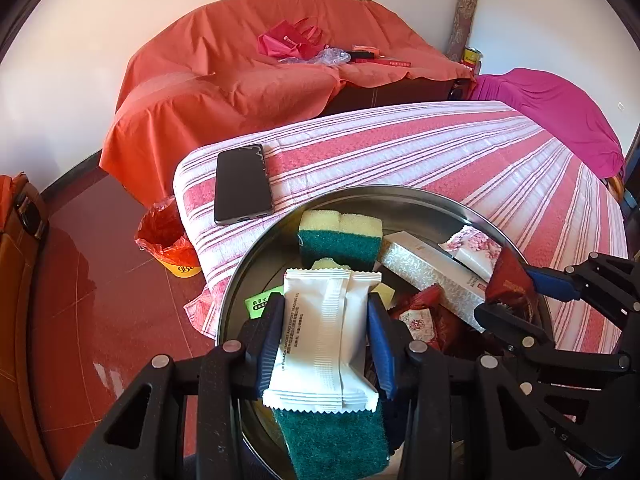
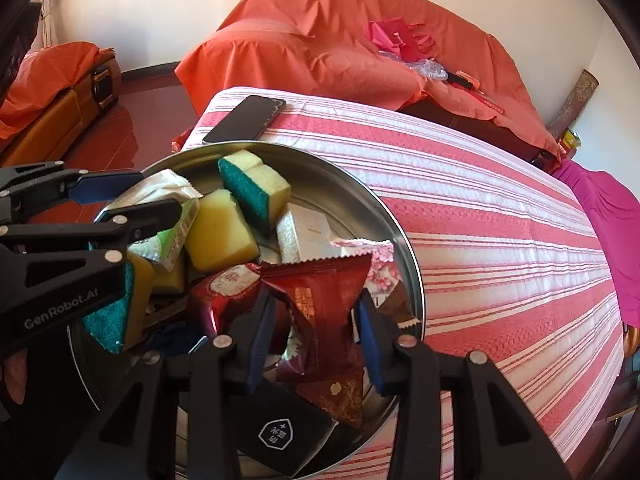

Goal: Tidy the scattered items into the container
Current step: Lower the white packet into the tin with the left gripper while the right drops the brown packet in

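Both grippers hang over the steel basin (image 2: 404, 236). Left gripper (image 1: 326, 320) pinches a white sachet (image 1: 324, 336); right gripper (image 2: 316, 322) pinches a red packet (image 2: 320, 292). Release low, toward the clear 12 o'clock floor.

A: Left gripper (image 1: 325, 332): black plastic frame with triangular cut-outs, round silver rivets at the joints, blue pads (image 1: 380, 344) lining the fingers.

B: Right gripper (image 2: 314, 336): same build — black frame, silver rivets, blue pads (image 2: 370, 344).

A: Marking noted: white "GenRobot.AI" lettering (image 2: 60, 309) on the left gripper's black side.
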Demonstrator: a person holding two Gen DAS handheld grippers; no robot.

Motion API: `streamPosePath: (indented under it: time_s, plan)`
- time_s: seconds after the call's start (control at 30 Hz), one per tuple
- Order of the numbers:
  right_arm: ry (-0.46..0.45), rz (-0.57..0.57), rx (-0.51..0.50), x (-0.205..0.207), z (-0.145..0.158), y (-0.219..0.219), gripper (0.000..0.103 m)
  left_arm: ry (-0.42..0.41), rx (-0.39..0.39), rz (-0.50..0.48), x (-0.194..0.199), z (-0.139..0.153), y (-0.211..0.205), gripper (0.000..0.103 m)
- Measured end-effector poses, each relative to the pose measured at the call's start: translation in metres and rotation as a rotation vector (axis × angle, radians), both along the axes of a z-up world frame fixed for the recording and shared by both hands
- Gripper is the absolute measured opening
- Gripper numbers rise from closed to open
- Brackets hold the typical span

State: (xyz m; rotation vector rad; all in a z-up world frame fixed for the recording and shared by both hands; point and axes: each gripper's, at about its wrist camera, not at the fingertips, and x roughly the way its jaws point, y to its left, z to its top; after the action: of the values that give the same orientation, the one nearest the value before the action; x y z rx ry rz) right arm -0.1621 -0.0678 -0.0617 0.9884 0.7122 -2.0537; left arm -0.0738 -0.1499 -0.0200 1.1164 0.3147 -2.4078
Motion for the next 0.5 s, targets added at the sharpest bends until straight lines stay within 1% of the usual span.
streamPosePath:
  time_s: [0.07, 0.1, 0.13, 0.2, 0.33, 0.37, 0.5]
  plan:
    - [0.000, -0.008, -0.005, 0.001, 0.000, 0.001, 0.047, 0.000, -0.007, 0.000, 0.000, 0.001, 0.002, 0.045]
    - [-0.001, -0.010, -0.013, 0.001, 0.001, 0.003, 0.053, -0.002, -0.012, -0.001, -0.001, 0.001, 0.003, 0.046]
    - [0.000, -0.013, -0.021, 0.002, 0.002, 0.004, 0.059, -0.005, -0.017, -0.003, -0.001, 0.001, 0.005, 0.050]
    - [0.008, -0.020, -0.029, 0.003, 0.004, 0.006, 0.064, -0.007, -0.030, -0.007, -0.001, 0.002, 0.008, 0.058]
    - [0.011, -0.022, -0.033, 0.005, 0.007, 0.008, 0.065, 0.015, -0.053, -0.015, 0.001, 0.007, 0.015, 0.069]
    - [0.017, -0.023, -0.026, 0.006, 0.008, 0.008, 0.066, 0.017, -0.056, -0.014, 0.002, 0.008, 0.016, 0.070]
    - [0.042, -0.039, -0.014, 0.015, 0.015, 0.015, 0.077, 0.030, -0.054, -0.021, 0.003, 0.011, 0.019, 0.074]
